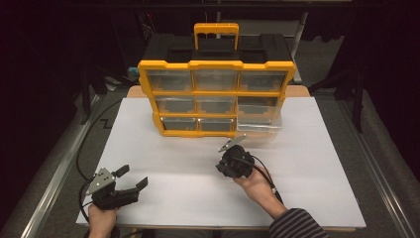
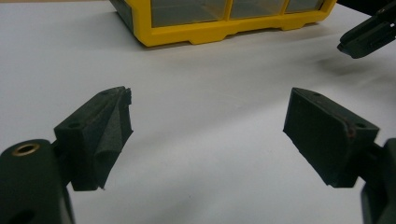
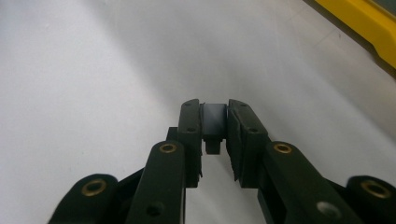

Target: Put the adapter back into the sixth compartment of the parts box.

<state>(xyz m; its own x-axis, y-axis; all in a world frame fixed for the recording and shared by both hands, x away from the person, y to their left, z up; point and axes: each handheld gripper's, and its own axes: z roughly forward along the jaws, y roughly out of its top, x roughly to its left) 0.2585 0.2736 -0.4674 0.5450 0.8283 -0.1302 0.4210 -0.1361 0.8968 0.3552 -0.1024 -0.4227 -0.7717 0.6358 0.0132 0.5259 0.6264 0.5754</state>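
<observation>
Clamping a small grey block, right gripper hovers near the yellow drawer organizer's pulled-out clear drawer, deposit pending; left gripper gapes empty.

The counter is a plain white rectangular top, smooth and matt, with a strip of pale wood showing along its far edge. Toward the far middle of it stands a yellow organiser with clear drawers in three rows and a black back, its base resting flat on the white surface; its yellow carrying handle stands upright on top. One clear drawer at the lower right of the organiser is pulled forward. The near half of the counter is bare white, with soft shadows on it.
</observation>
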